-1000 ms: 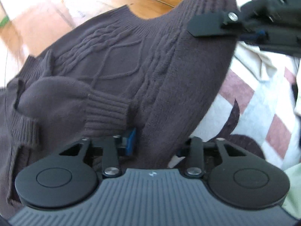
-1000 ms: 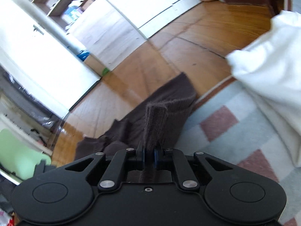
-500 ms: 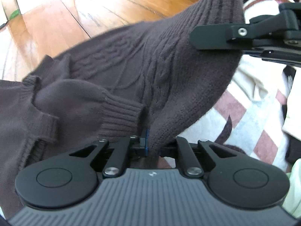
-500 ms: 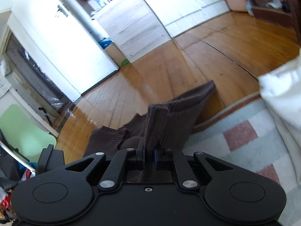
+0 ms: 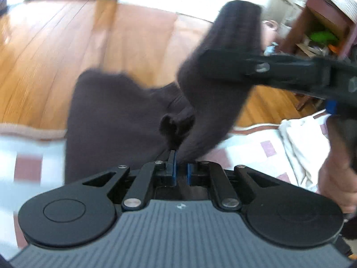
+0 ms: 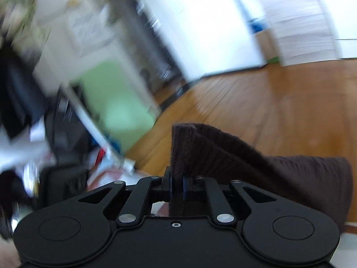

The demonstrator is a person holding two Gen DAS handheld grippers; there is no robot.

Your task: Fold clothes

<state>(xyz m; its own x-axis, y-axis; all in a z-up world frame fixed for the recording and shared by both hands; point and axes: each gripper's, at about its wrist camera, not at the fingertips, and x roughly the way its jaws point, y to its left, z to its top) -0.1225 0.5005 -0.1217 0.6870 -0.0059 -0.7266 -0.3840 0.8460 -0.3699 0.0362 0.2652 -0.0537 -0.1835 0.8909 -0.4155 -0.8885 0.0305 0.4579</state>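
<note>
A dark brown knit sweater [image 5: 116,120] hangs lifted between both grippers over the floor and rug. My left gripper [image 5: 180,169] is shut on its lower edge. My right gripper [image 6: 176,186] is shut on a ribbed edge of the sweater [image 6: 234,156], which drapes off to the right. In the left wrist view the right gripper [image 5: 223,60] reaches in from the upper right, with the sweater folded over its tip. The rest of the sweater sags below, partly hidden by the gripper bodies.
A white and pink checked rug [image 5: 252,149] lies below, with a cream cloth [image 5: 301,138] at the right. Wooden floor [image 5: 44,55] lies beyond. A wooden shelf unit [image 5: 323,26] stands at far right. A green panel [image 6: 111,102] and clutter are at the left of the right wrist view.
Both grippers have risen and swung, lifting the sweater off the rug; it now hangs bunched and narrower. The right wrist view has turned left towards the wall and green panel. Both views are blurred.
</note>
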